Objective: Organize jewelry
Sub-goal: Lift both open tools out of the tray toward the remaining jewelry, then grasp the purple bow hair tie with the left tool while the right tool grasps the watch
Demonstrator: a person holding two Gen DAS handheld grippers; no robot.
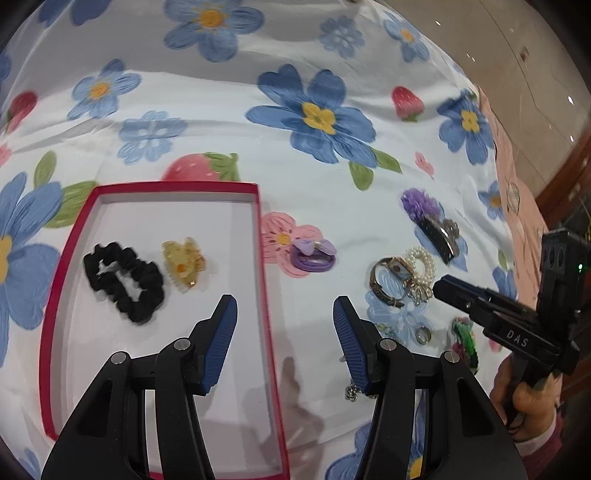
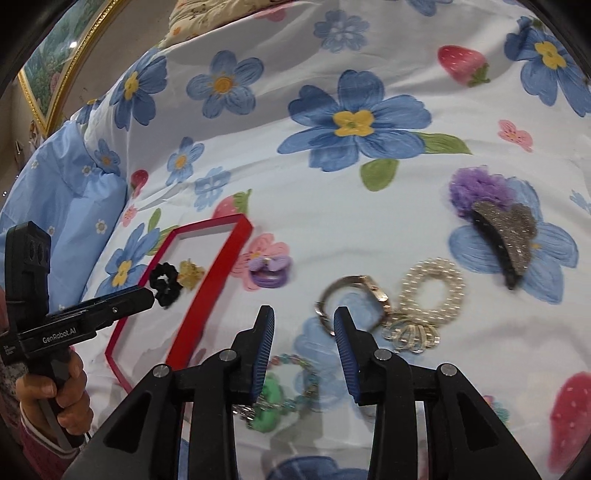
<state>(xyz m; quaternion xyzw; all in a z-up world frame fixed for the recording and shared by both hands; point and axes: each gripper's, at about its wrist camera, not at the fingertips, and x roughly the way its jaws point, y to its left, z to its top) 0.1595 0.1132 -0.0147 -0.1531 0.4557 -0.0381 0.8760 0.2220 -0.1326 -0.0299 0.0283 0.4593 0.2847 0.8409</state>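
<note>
I see a white bedspread (image 2: 295,206) printed with blue flowers, pink flowers and strawberries; it covers the bed and lies in soft folds. In the right wrist view, I see a light blue pillow (image 2: 70,192) with small white flowers at the left edge of the bedspread. Above it I see a gold-framed picture (image 2: 62,55) against the wall. A pale floral cushion (image 2: 207,18) sits at the top edge. In the left wrist view, I see a glossy tiled floor (image 1: 535,66) and dark wooden furniture (image 1: 569,177) at the right.
</note>
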